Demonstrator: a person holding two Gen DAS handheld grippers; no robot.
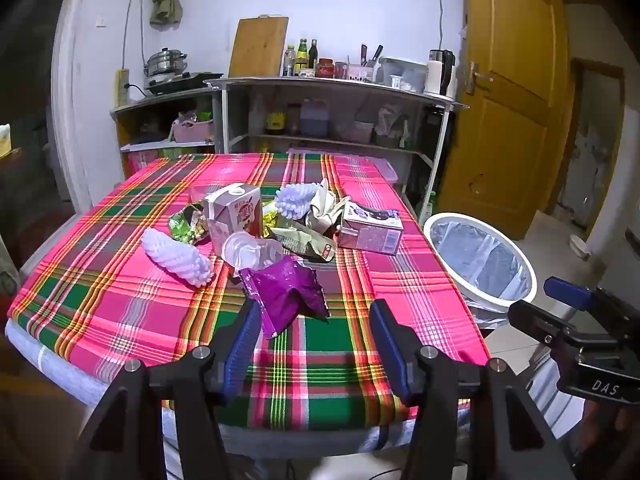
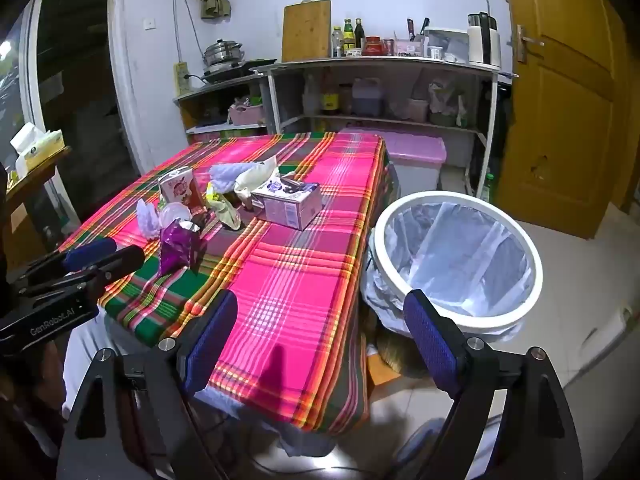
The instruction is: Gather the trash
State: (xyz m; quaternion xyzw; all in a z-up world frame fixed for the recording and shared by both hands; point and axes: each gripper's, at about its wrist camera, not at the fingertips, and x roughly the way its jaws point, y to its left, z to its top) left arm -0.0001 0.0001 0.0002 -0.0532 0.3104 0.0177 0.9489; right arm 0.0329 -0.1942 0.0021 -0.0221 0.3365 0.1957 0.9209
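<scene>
1. Hanging over the near edge of the plaid tablecloth [image 1: 120, 280], the left gripper [image 1: 312, 320] has its blue-padded jaws parted with nothing between them; only cloth shows in the gap.
2. Off the table's right side, the right gripper [image 2: 320, 320] stands spread wide and empty, one finger over the cloth, the other over the rim of the white bin [image 2: 460, 320].
3. Just beyond the left gripper's tips lies a crumpled purple wrapper [image 1: 286, 296], the closest piece of trash.
4. Behind it sits a clear plastic cup [image 1: 250, 252] on its side, with a white foam net sleeve [image 1: 178, 256] to its left.
5. Farther in, the pile holds an upright milk carton [image 1: 234, 212], a flat purple box [image 1: 370, 230], a green snack packet [image 1: 184, 226], crumpled beige paper [image 1: 324, 204] and a second foam sleeve [image 1: 296, 200].
6. The bin, lined with a clear bag, stands on the floor touching the table's right side.
7. At the back, shelves [image 1: 336, 84] carry bottles, a kettle and a chopping board beside a wooden door [image 1: 516, 80].
</scene>
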